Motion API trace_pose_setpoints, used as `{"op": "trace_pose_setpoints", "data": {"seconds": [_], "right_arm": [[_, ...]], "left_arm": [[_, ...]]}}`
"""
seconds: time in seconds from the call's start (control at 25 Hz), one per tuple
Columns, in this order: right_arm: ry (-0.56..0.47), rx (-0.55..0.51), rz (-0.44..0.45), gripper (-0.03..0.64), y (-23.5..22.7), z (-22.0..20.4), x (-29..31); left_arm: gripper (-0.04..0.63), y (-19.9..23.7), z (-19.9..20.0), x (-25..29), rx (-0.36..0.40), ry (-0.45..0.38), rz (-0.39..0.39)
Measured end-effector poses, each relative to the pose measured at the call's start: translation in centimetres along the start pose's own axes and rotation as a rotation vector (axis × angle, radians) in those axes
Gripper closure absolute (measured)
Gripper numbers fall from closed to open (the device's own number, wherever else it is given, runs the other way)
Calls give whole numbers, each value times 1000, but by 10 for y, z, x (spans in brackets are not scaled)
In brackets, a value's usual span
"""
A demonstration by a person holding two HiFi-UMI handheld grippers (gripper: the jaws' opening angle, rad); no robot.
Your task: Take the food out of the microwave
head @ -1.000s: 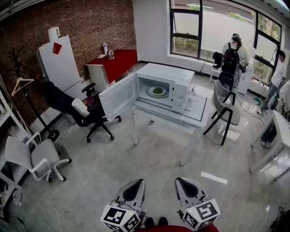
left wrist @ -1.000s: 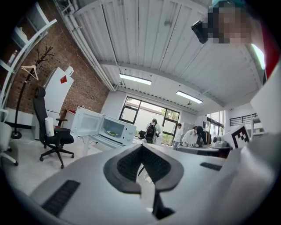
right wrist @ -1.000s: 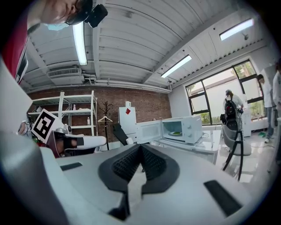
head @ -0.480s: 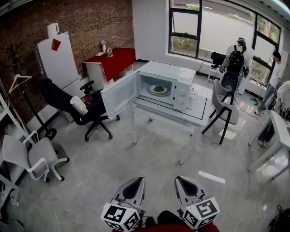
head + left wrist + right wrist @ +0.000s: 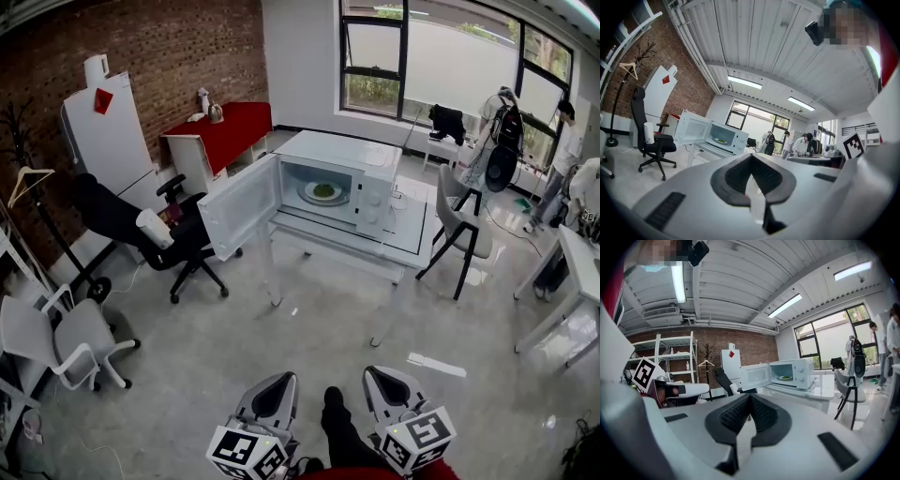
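Open microwave (image 5: 349, 150), green food (image 5: 324, 190) inside, left gripper (image 5: 284, 379) and right gripper (image 5: 370, 374) far off, both pinched tight, holding nothing

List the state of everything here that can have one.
Microwave door, swung wide open.
Plate of food, sitting inside the microwave, not yet taken out.
Left gripper, shut, nothing between its jaws.
Right gripper, shut, nothing between its jaws.

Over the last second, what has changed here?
The person's leg has swung forward between the left gripper and right gripper, a step toward the microwave. The backpack wearer moved right. Both grippers stay shut and empty; the door stays open, food inside.
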State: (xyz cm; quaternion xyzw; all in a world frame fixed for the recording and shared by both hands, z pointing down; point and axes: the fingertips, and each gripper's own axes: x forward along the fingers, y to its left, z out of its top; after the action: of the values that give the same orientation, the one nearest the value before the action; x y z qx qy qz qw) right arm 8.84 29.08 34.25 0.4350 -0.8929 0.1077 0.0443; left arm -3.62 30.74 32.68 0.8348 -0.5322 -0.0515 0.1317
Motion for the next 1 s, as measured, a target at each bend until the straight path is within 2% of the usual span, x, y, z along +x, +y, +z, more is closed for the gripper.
{"op": "trace_pose_setpoints", "data": {"seconds": [0.28,0.44,0.68,1.0], "right_arm": [[-21,-8,8,603,-44,19,70],[-44,-7,20,603,-83,40,126],[-17,-8,53,603,-133,66,201],[-9,3,45,603,-183,84,270]], "left_arm": [[584,45,12,63,13,-8,16],[585,79,28,117,20,-18,46],[584,118,51,203,-1,-8,81],[584,149,52,303,57,61,42]]}}
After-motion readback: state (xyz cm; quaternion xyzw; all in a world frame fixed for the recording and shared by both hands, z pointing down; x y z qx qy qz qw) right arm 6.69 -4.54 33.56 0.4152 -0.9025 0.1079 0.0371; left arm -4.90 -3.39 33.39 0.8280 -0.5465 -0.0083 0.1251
